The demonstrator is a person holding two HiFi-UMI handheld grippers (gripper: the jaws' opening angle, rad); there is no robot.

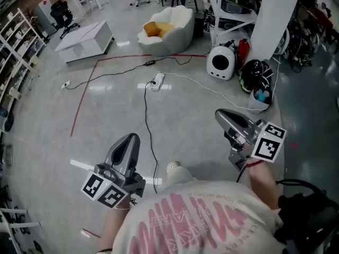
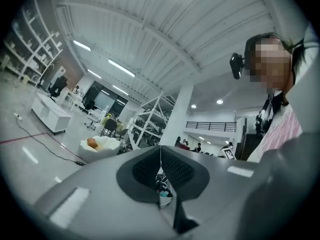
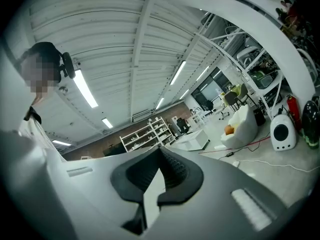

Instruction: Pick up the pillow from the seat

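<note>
Left tool (image 1: 129, 139) and right tool (image 1: 220, 115): jaws closed, empty, held level, the orange pillow (image 1: 152, 29) lying well ahead in its white seat (image 1: 178, 37), approach likely pending.

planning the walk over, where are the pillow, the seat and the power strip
pillow (image 1: 151, 29), head view, middle of its orange top
seat (image 1: 183, 18), head view, its white backrest
power strip (image 1: 157, 81), head view, its white body
</note>
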